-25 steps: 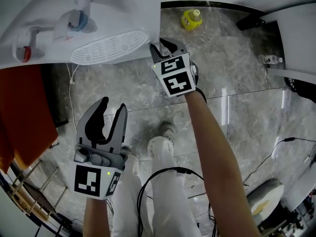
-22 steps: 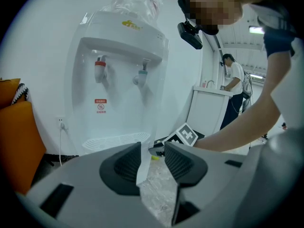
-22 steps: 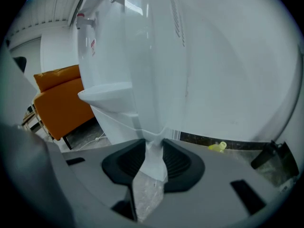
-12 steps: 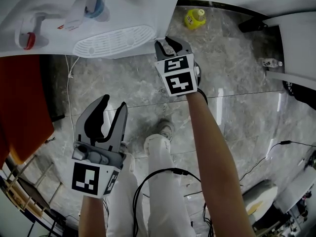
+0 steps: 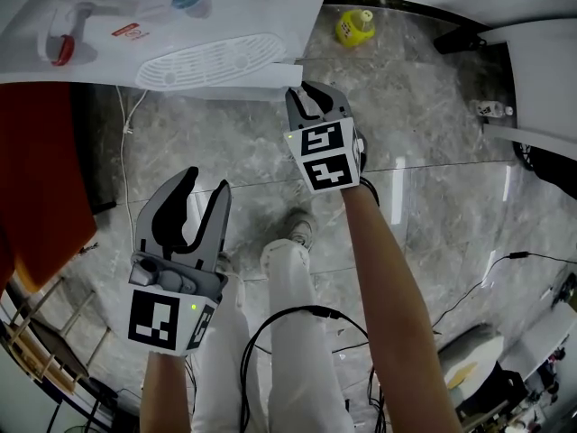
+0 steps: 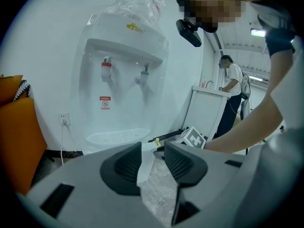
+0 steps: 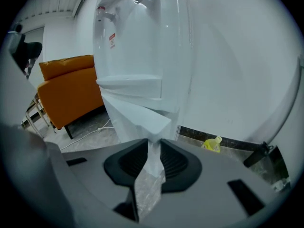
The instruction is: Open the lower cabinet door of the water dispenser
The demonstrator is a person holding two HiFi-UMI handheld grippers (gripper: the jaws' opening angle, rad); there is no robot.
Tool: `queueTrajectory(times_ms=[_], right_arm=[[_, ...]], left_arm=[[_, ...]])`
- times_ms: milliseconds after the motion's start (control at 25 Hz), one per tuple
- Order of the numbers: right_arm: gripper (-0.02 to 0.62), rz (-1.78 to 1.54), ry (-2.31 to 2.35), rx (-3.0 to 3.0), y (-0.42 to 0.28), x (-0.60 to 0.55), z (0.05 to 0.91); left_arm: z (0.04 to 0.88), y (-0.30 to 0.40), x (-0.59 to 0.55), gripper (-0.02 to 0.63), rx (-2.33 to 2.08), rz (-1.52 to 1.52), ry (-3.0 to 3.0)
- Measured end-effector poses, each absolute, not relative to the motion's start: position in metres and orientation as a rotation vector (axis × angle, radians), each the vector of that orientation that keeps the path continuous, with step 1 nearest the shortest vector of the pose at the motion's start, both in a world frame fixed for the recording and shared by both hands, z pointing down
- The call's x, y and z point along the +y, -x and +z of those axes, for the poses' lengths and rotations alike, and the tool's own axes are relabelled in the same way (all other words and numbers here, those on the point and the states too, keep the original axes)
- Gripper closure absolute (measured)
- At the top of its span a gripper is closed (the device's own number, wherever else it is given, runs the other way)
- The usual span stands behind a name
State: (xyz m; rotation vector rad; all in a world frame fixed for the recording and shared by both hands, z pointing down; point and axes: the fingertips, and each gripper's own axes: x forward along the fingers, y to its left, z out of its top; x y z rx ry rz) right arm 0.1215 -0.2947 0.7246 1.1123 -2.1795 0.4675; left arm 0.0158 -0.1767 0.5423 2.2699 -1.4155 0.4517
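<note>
Right gripper (image 7: 153,145): ribbed black pads just been closing, now pinched on thin free edge of flat white lower cabinet door (image 7: 142,120) (smooth plastic, below oval slotted drip tray (image 5: 212,61)). Left gripper (image 5: 200,192): jaws parted, empty, over glossy grey marble floor (image 5: 433,152).

A floor (image 5: 433,197) of glossy grey marbled tiles is seen, crossed by thin joints. The white water dispenser (image 5: 207,25) is stood on it at the upper left, and an orange seat (image 5: 36,197) is set beside that. A white cord (image 5: 123,142) is trailed over the tiles between the two. A yellow bottle (image 5: 351,28) is found near the dark skirting, and a small clear bottle (image 5: 494,109) just beside the white unit (image 5: 541,34) at the right. Black cables (image 5: 516,256) are spread over the lower right, and a light shoe (image 5: 302,233) is planted at the middle
</note>
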Motion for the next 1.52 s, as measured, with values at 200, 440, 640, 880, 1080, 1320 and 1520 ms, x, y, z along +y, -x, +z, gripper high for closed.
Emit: queueTrajectory(times_ms=[200, 440, 640, 880, 1080, 1320, 1520], right_arm=[[0.519, 0.478, -1.071, -2.174, -0.119, -0.268, 0.726], [0.531, 0.499, -0.996, -2.179, -0.111, -0.236, 0.726], [0.535, 0.511, -0.946, -2.178, -0.102, -0.209, 0.727], [0.54, 0.54, -0.91, -2.181, -0.091, -0.183, 0.727], [0.549, 0.547, -0.889, -2.186, -0.084, -0.168, 0.727], [0.592, 0.562, -0.868, -2.194, -0.08, -0.157, 0.728], [0.592, 0.628, -0.927, -2.187, -0.094, -0.155, 0.723]], left_arm=[[0.54, -0.013, -0.168, 0.453, -1.423, 0.448, -2.252], [0.542, -0.011, -0.157, 0.454, -1.428, 0.45, -2.23], [0.544, -0.012, -0.145, 0.454, -1.412, 0.466, -2.217], [0.547, -0.014, -0.133, 0.454, -1.398, 0.494, -2.198], [0.55, -0.016, -0.13, 0.454, -1.381, 0.492, -2.185], [0.558, -0.014, -0.128, 0.448, -1.376, 0.501, -2.161], [0.569, -0.016, -0.131, 0.439, -1.387, 0.465, -2.094]])
